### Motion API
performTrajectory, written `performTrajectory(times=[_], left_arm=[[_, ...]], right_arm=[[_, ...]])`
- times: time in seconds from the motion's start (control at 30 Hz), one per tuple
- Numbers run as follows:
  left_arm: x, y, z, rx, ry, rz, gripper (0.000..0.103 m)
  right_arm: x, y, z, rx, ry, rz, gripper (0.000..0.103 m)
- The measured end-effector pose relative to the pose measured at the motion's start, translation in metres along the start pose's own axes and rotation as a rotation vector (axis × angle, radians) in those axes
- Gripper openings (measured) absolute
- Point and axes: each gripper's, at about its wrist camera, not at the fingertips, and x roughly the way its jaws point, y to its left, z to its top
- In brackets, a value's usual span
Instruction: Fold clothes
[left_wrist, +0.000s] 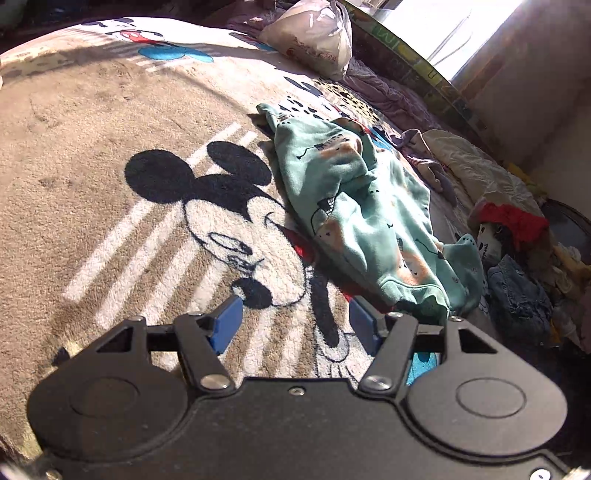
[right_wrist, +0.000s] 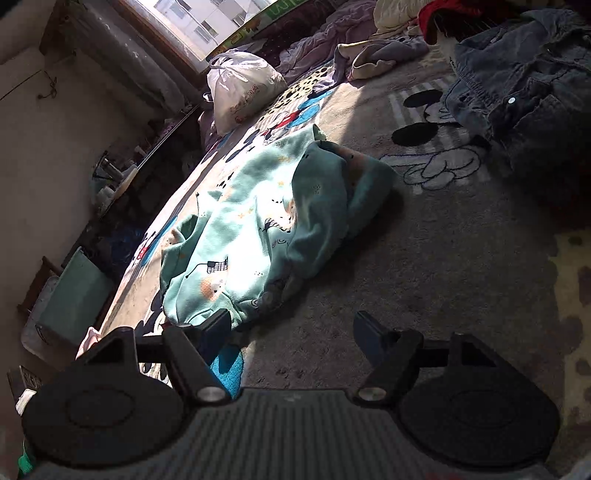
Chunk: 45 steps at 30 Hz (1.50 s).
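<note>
With both the left gripper (left_wrist: 295, 321) and the right gripper (right_wrist: 290, 330) hovering wide-jawed and holding nothing, the teal garment (left_wrist: 354, 218) is lying bunched on the cartoon blanket (left_wrist: 110, 147), risking a pinch that is dragging plush pile along

teal printed garment (left_wrist: 365, 221), beige cartoon-mouse blanket (left_wrist: 110, 147)

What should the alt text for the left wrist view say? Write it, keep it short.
A crumpled teal printed garment lies on a beige cartoon-mouse blanket, just ahead of the open, empty left gripper. A pile of other clothes sits at the right, a white plastic bag farther back.
</note>
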Motion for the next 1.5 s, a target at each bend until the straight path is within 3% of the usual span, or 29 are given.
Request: performTrajectory(times=[0.2,0.33,0.43,0.57,0.6,0.7,0.77,0.8,0.83,1.13,1.5], left_arm=[[0.028,0.01,0.014,-0.137,-0.067,-0.057,0.062],[0.049,0.017,0.022,-0.248,-0.082,-0.092,0.05],[0.064,0.024,0.024,-0.341,-0.089,-0.122,0.047],[0.077,0.017,0.023,-0.38,-0.1,-0.137,0.044],[0.081,0.013,0.022,-0.389,-0.099,-0.139,0.04],[0.092,0.004,0.018,-0.44,-0.086,-0.159,0.033],[0.097,-0.001,0.015,-0.455,-0.08,-0.144,0.019],[0.098,-0.001,0.014,-0.463,-0.075,-0.135,0.008],[0.095,0.0,0.013,-0.473,-0.083,-0.134,0.006],[0.024,-0.003,-0.003,-0.384,-0.129,-0.146,0.005],[-0.065,0.02,-0.082,-0.332,-0.025,-0.101,0.006]], right_arm=[[0.037,-0.025,-0.005,0.183,-0.068,0.008,0.073],[0.056,-0.035,0.0,0.285,-0.141,0.02,0.073],[0.068,-0.038,0.005,0.325,-0.189,0.016,0.072],[0.08,-0.037,0.008,0.36,-0.229,0.025,0.071],[0.083,-0.036,0.007,0.363,-0.234,0.025,0.067],[0.093,-0.033,0.001,0.385,-0.215,-0.002,0.039],[0.095,-0.029,-0.003,0.379,-0.215,-0.009,0.029],[0.094,-0.027,-0.004,0.377,-0.218,-0.004,0.017],[0.092,-0.026,-0.005,0.377,-0.222,0.004,0.009],[0.037,-0.019,-0.023,0.387,-0.256,0.051,0.006],[-0.04,-0.034,-0.13,0.413,-0.147,0.034,0.006]])
